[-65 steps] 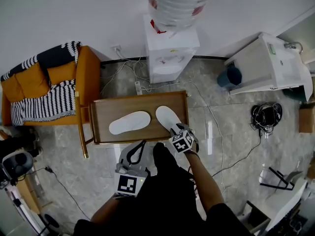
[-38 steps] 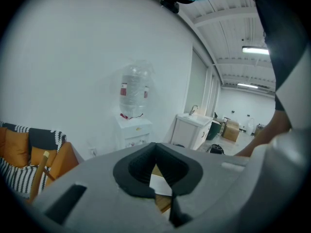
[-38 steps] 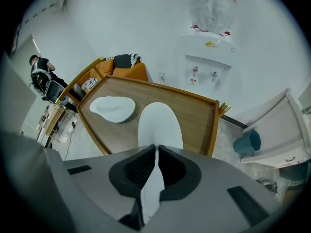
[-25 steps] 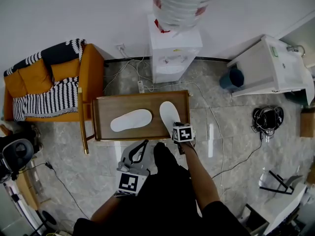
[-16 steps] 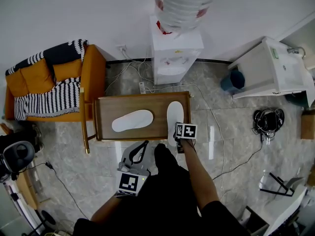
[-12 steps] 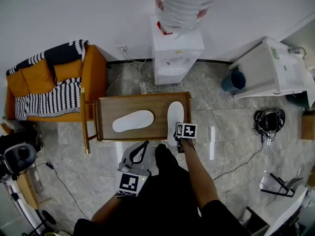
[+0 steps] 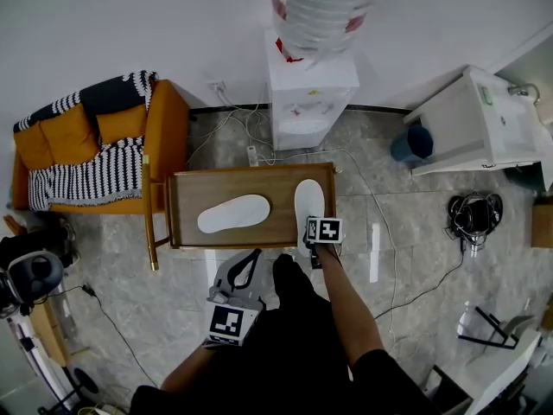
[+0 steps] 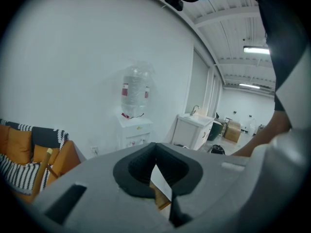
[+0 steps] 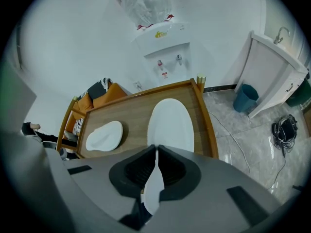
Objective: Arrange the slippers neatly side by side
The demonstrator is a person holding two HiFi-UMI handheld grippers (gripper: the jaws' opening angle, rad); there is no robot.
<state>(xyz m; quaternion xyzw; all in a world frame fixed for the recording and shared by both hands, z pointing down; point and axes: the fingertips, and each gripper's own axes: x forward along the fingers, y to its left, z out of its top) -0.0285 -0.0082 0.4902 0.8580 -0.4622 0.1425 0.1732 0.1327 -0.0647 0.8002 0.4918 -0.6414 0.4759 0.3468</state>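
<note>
Marble floor (image 7: pixel 415 232), wooden table (image 7: pixel 251 175), left slipper (image 7: pixel 233 213) lying crosswise, right claw (image 9: pixel 156 150) pinching right slipper (image 7: pixel 309 201), left claw (image 8: pixel 155 148) closed.

Person is wearing a black top (image 7: pixel 289 353) with short sleeves. Left claw (image 7: pixel 249 258) and right claw (image 9: pixel 156 152) are showing grey plastic bodies and black ribbed pads (image 9: pixel 134 171), each carrying a black-and-white square-marker cube (image 7: pixel 324 229).

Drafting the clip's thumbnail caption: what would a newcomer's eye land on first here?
Two white slippers on the wooden table: the left slipper lies crosswise, the right slipper points lengthwise near the right edge, its near end pinched in the right hand-held gripper. Behind stands a water dispenser with a big bottle.
</note>
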